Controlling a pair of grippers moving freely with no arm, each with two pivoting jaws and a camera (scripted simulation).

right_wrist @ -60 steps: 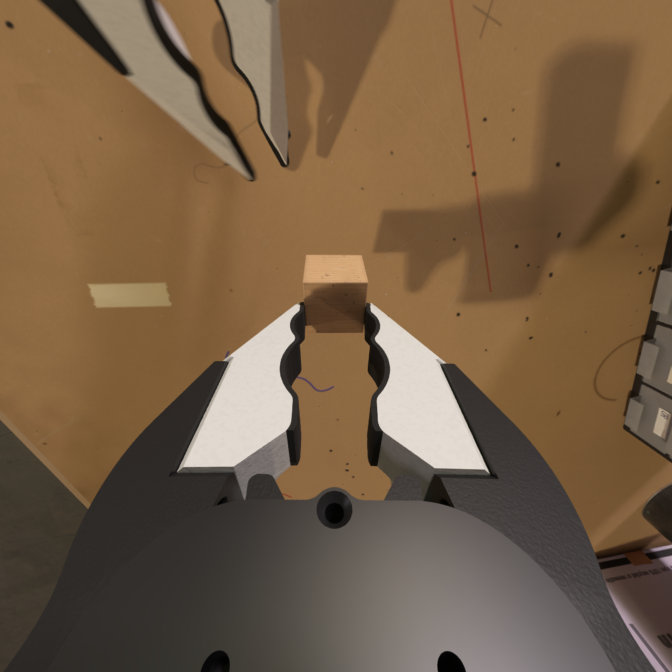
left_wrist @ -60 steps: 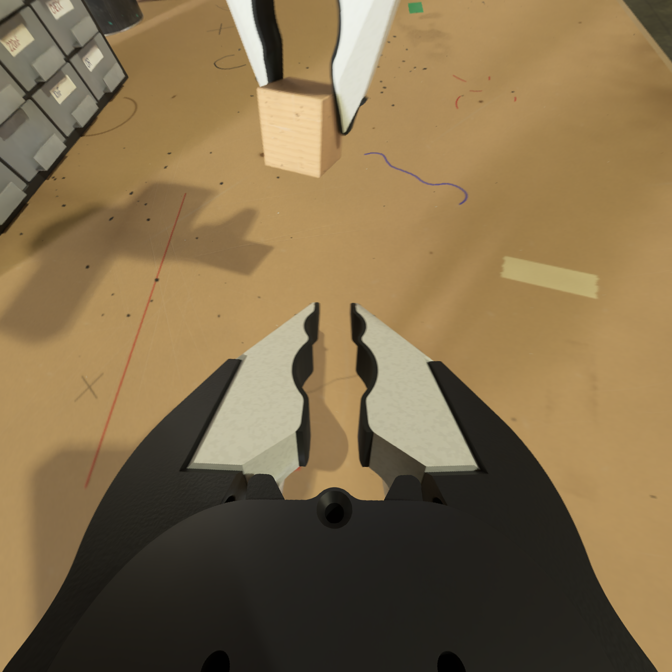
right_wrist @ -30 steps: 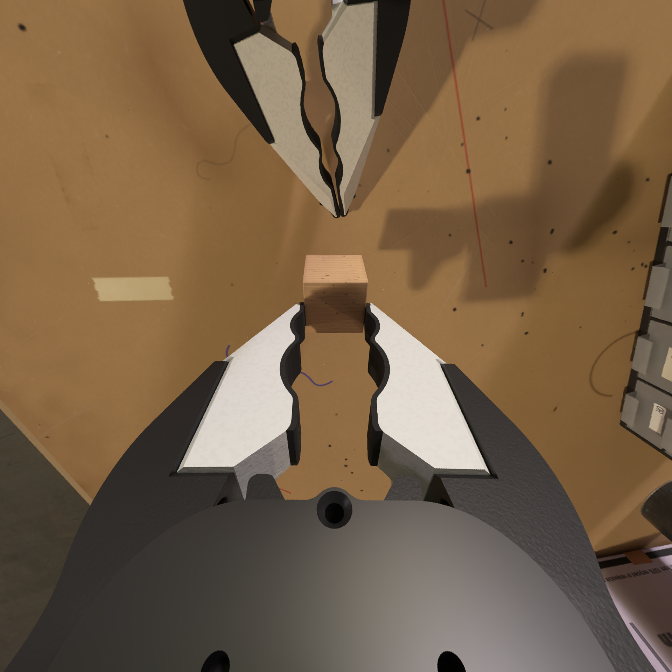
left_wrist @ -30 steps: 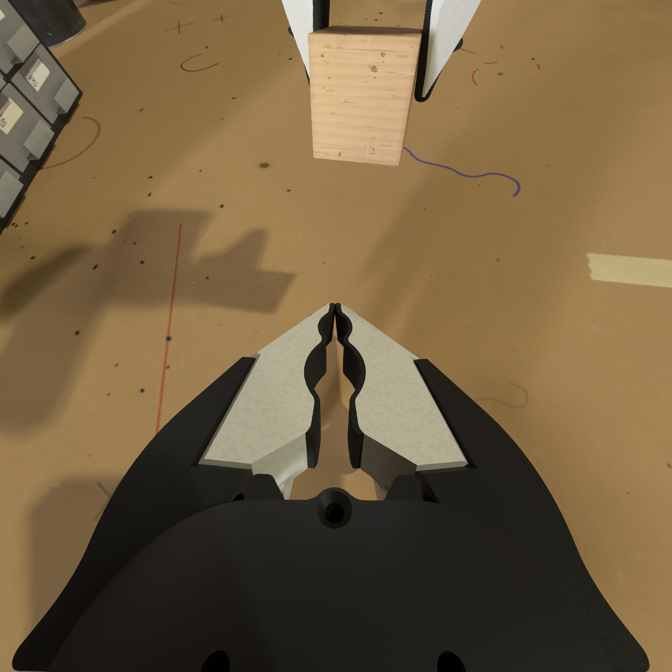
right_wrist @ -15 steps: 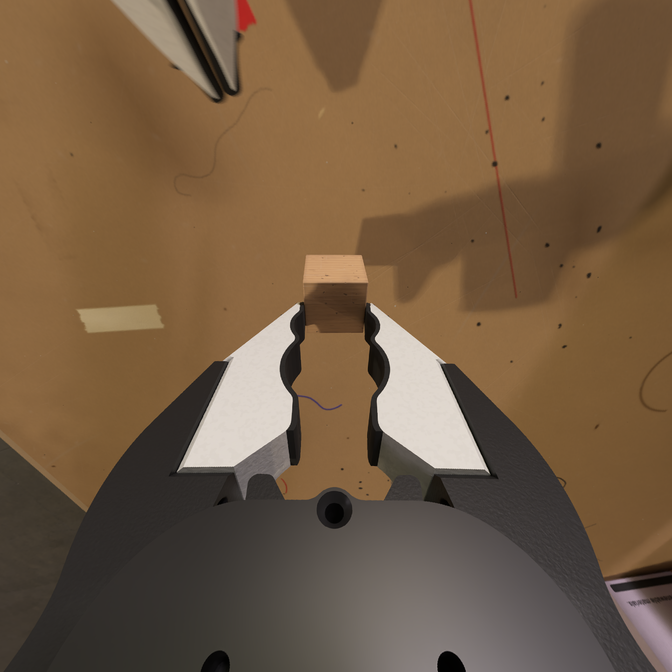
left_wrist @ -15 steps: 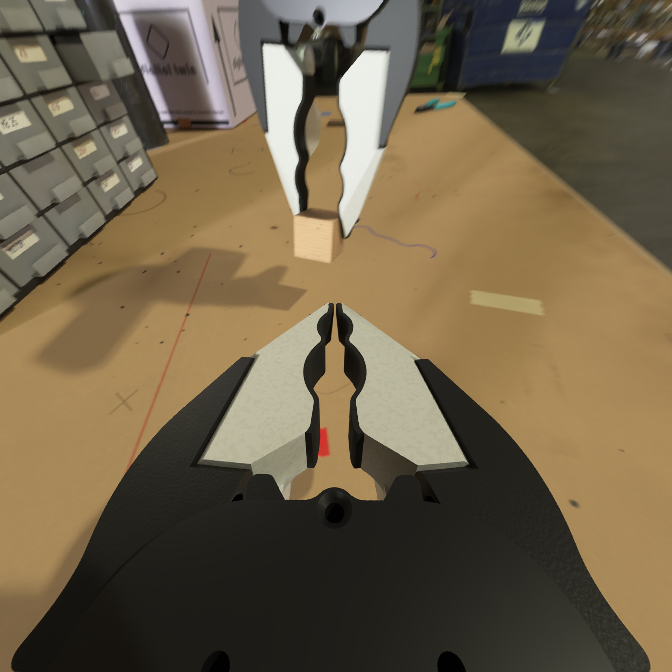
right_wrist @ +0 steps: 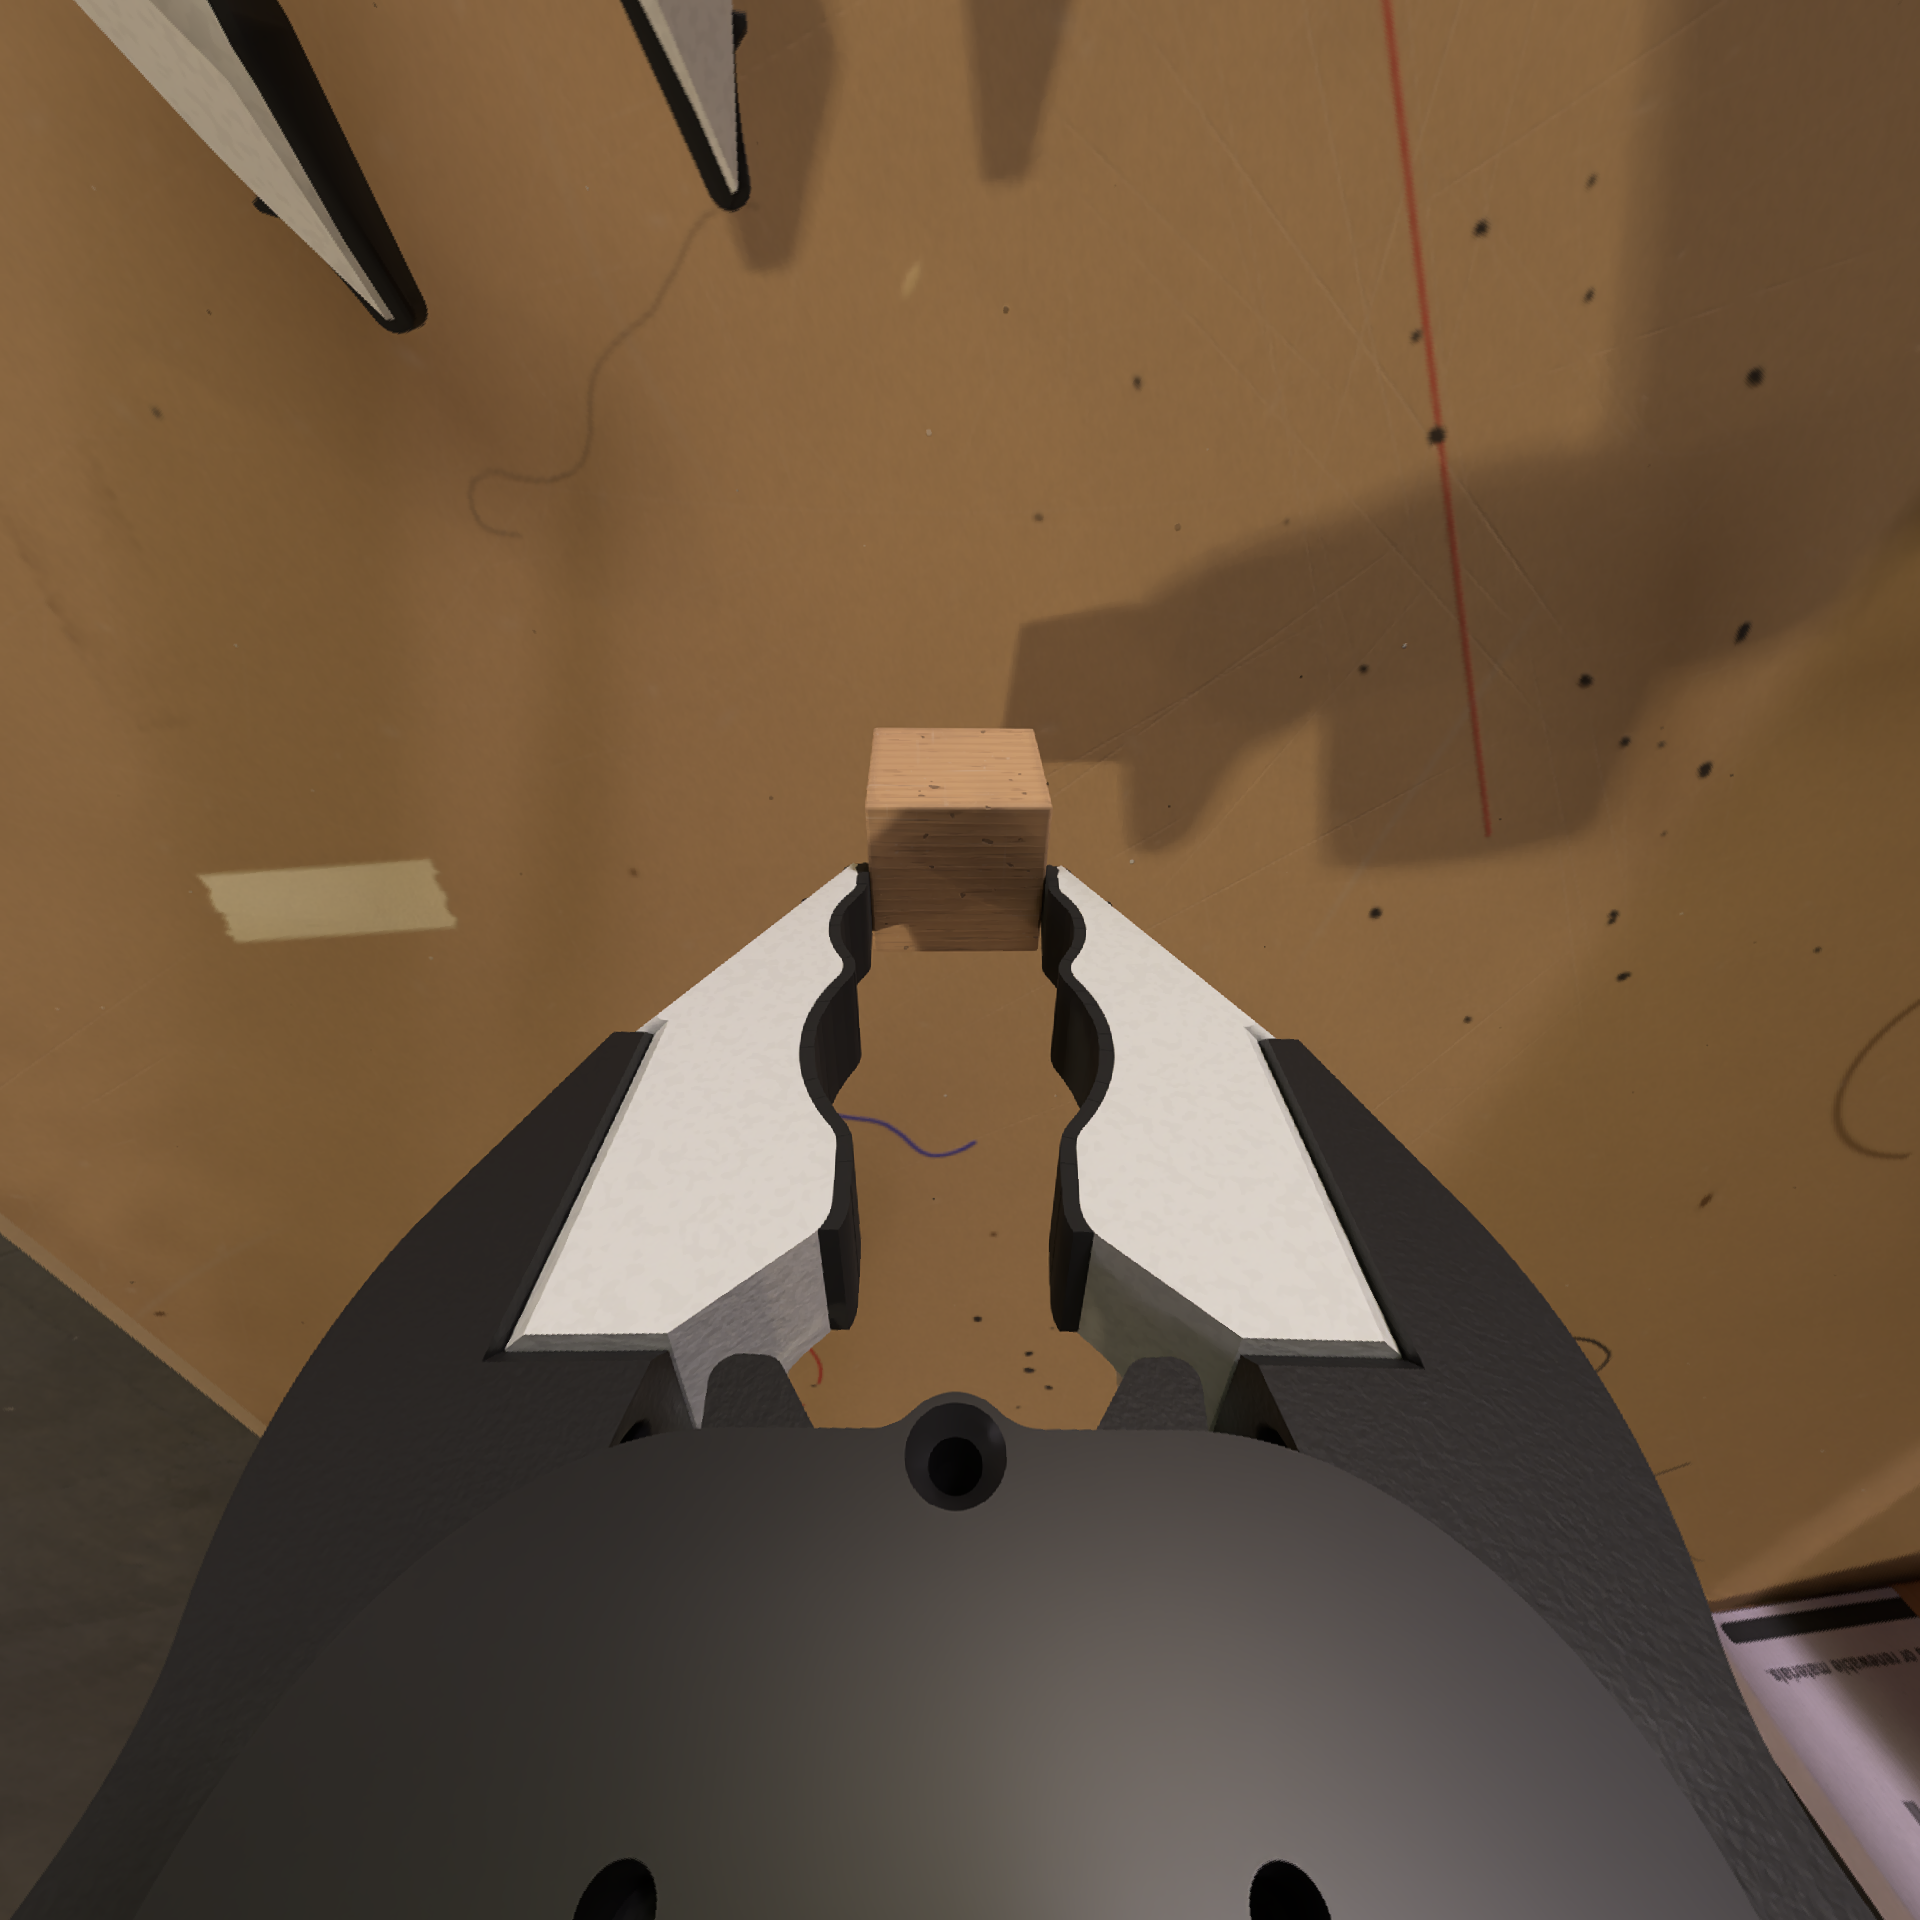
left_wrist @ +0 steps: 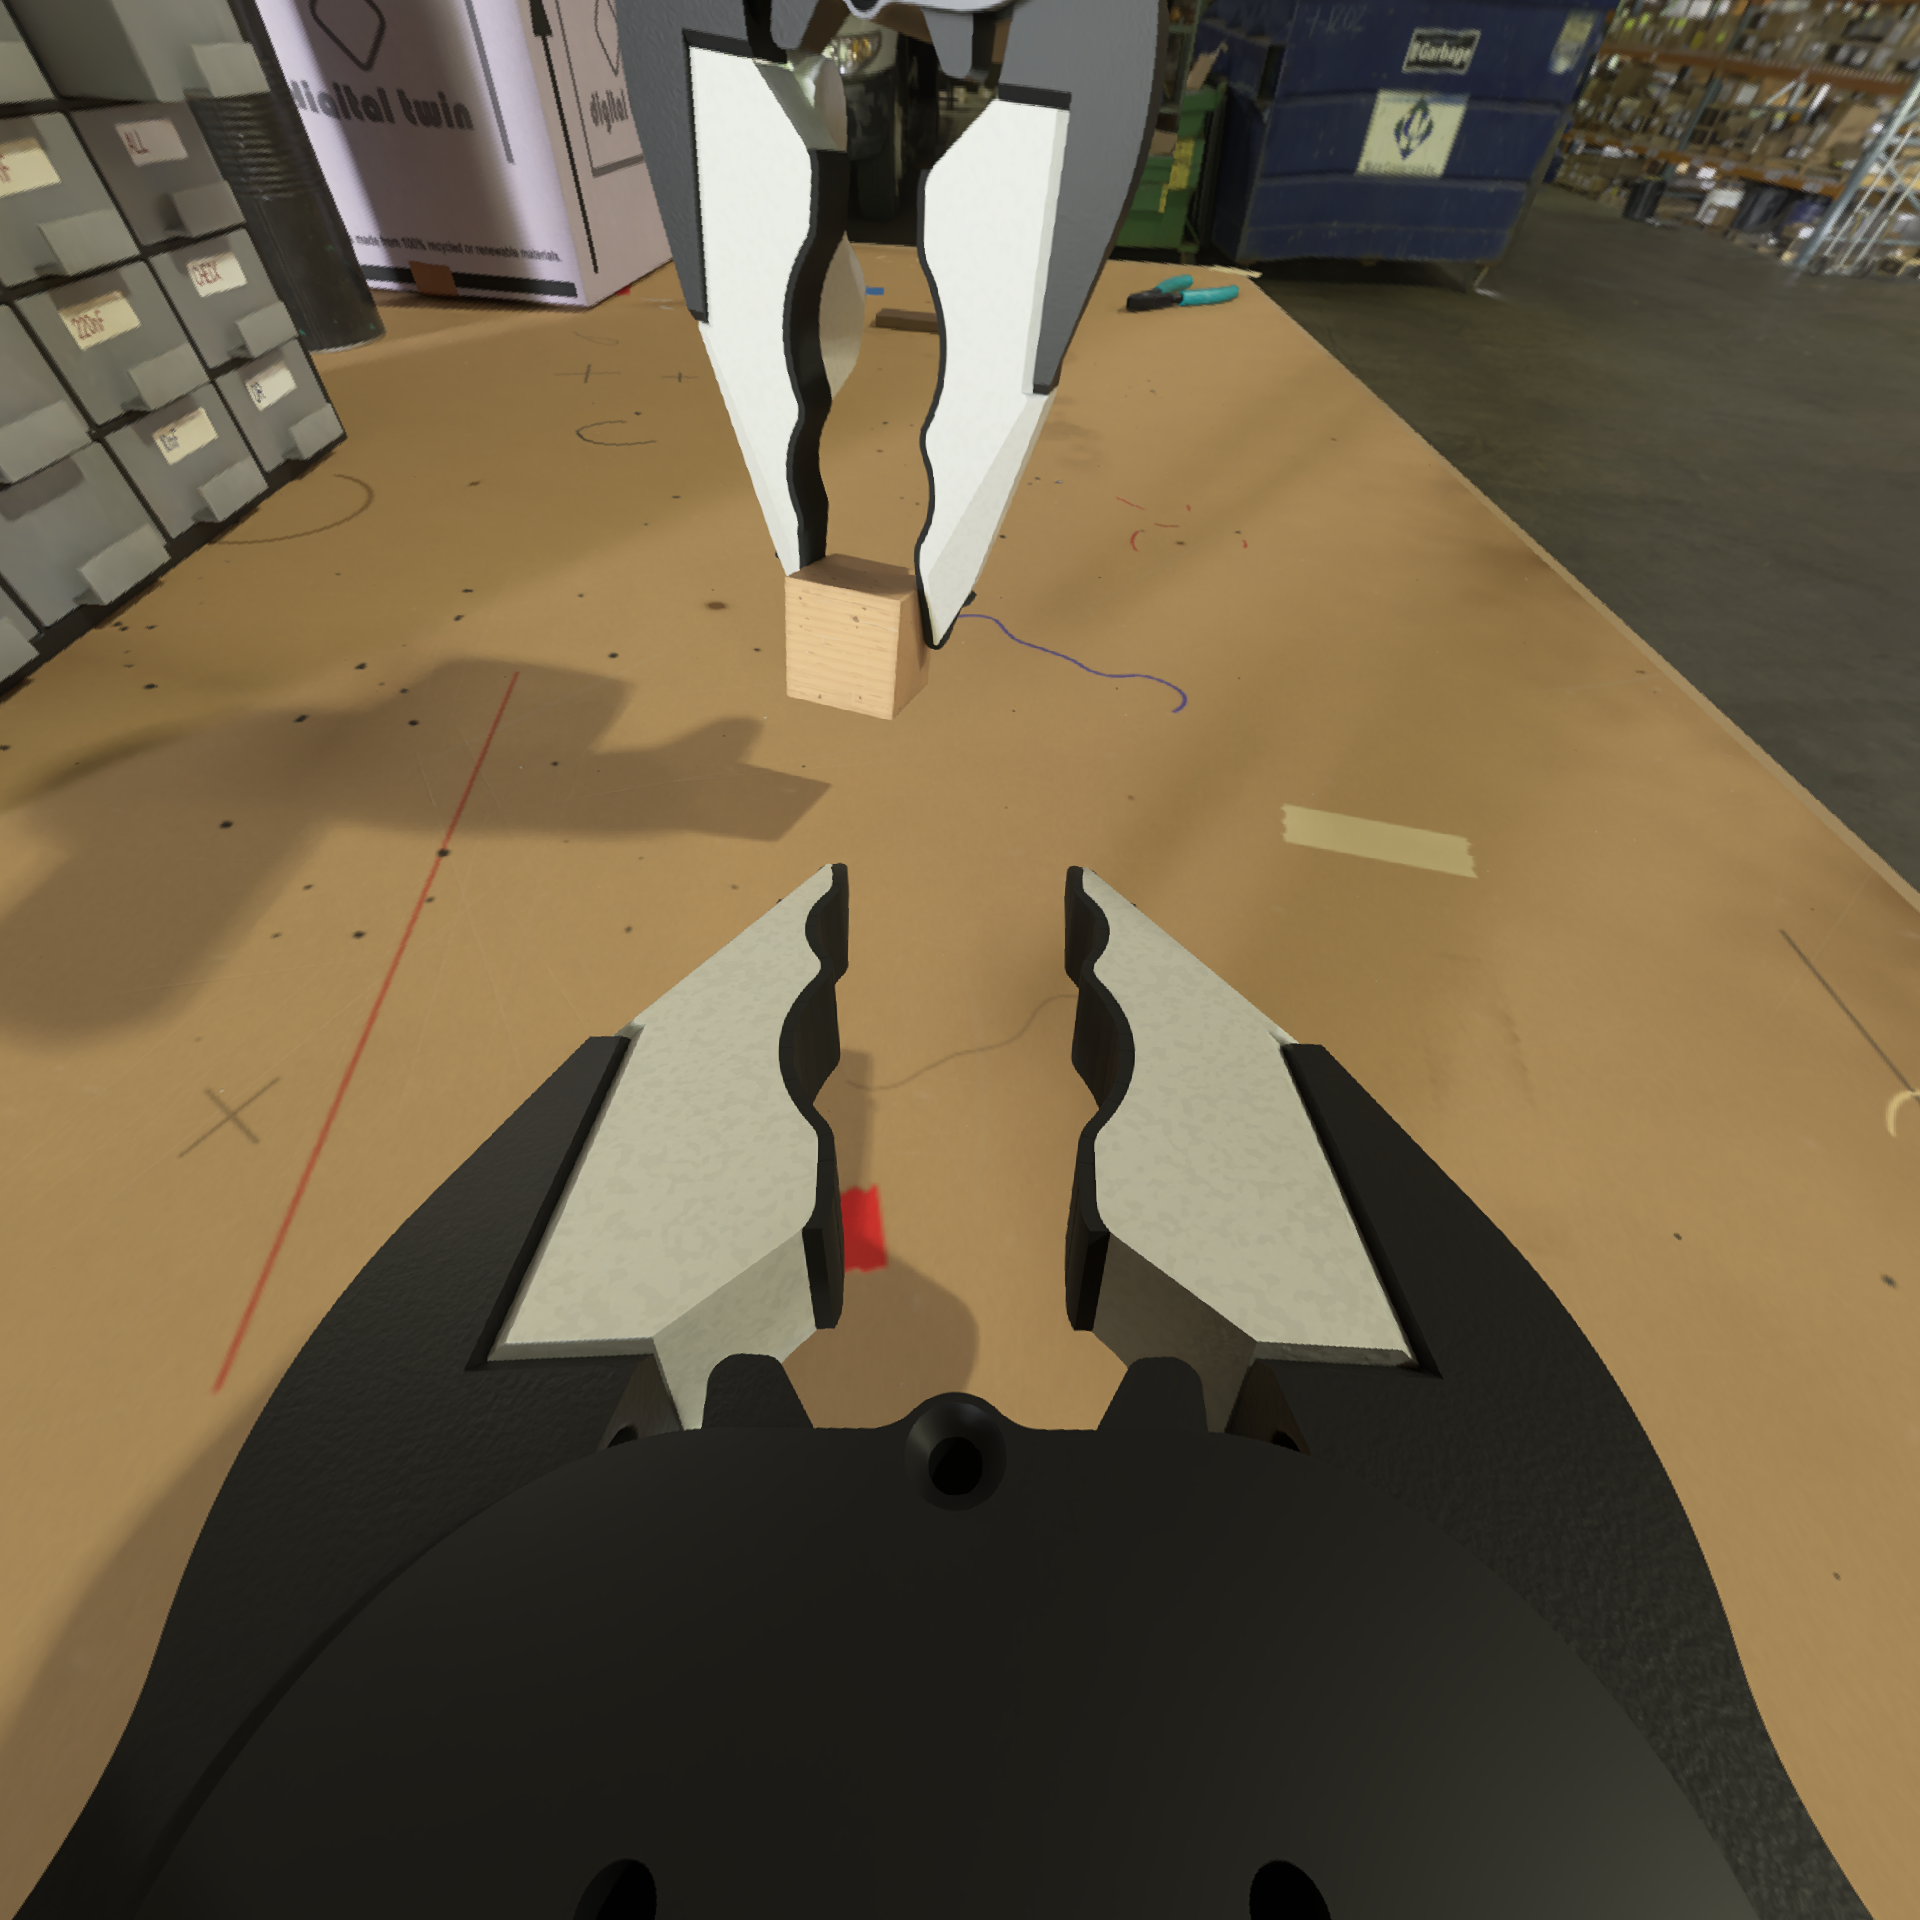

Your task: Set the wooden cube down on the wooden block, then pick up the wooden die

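One wooden cube [right_wrist: 956, 831] is in view, light wood with fine grain. My right gripper [right_wrist: 954, 899] is shut on it, the two fingertips pressed against its sides. In the left wrist view the cube [left_wrist: 852, 644] hangs a little above the brown table, between the right gripper's white fingers [left_wrist: 977, 416]. My left gripper [left_wrist: 958, 883] is open and empty, low over the table, well short of the cube and pointing at it. Its fingers [right_wrist: 343, 208] show at the top left of the right wrist view. No other wooden piece shows in either view.
Grey drawer cabinets [left_wrist: 125, 343] line the left side. A white cardboard box [left_wrist: 468, 156], a dark cylinder [left_wrist: 281, 229] and a blue bin [left_wrist: 1382, 135] stand at the far end. Teal pliers [left_wrist: 1184, 294], a tape strip [left_wrist: 1377, 840] and a red patch [left_wrist: 862, 1226] lie on the table. The table edge [left_wrist: 1662, 665] runs along the right.
My left gripper, shut half a second ago, has opened its jaws wide. Before that it pulled back from the cube and tilted up. The right gripper has kept its hold on the cube.
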